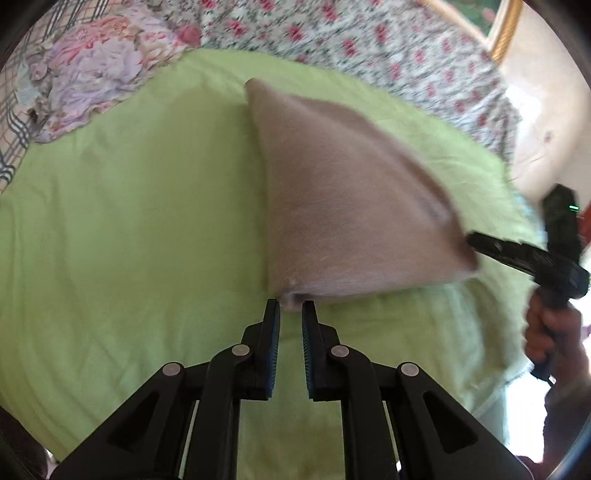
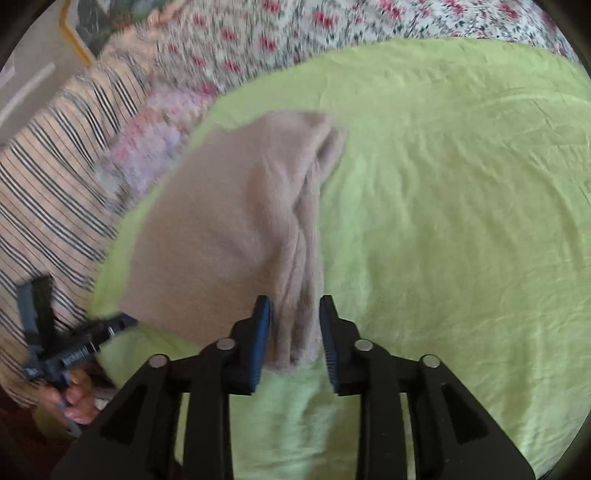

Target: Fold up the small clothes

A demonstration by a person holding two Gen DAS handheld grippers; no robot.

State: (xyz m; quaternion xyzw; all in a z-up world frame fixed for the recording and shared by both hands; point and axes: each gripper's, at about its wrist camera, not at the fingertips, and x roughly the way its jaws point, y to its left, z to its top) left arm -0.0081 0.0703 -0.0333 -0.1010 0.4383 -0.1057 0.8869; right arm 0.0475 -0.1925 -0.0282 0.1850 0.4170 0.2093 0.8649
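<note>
A tan fleece garment (image 1: pixel 343 206) hangs stretched between my two grippers above a lime-green sheet (image 1: pixel 129 221). My left gripper (image 1: pixel 290 308) has its tips at one corner of the garment, and the fingers stand a little apart with cloth between them. My right gripper (image 2: pixel 295 317) holds a bunched fold of the same garment (image 2: pixel 229 229) between its blue pads (image 2: pixel 260 332). The right gripper also shows at the right of the left wrist view (image 1: pixel 476 240), at the garment's other corner. The left gripper shows at the lower left of the right wrist view (image 2: pixel 125 321).
A floral bedspread (image 1: pixel 369 40) lies beyond the green sheet (image 2: pixel 461 221). A crumpled lilac and pink floral cloth (image 1: pixel 96 74) sits at the far left. A striped cloth (image 2: pixel 48 206) lies at the left of the right wrist view. A gold picture frame (image 1: pixel 508 29) stands behind.
</note>
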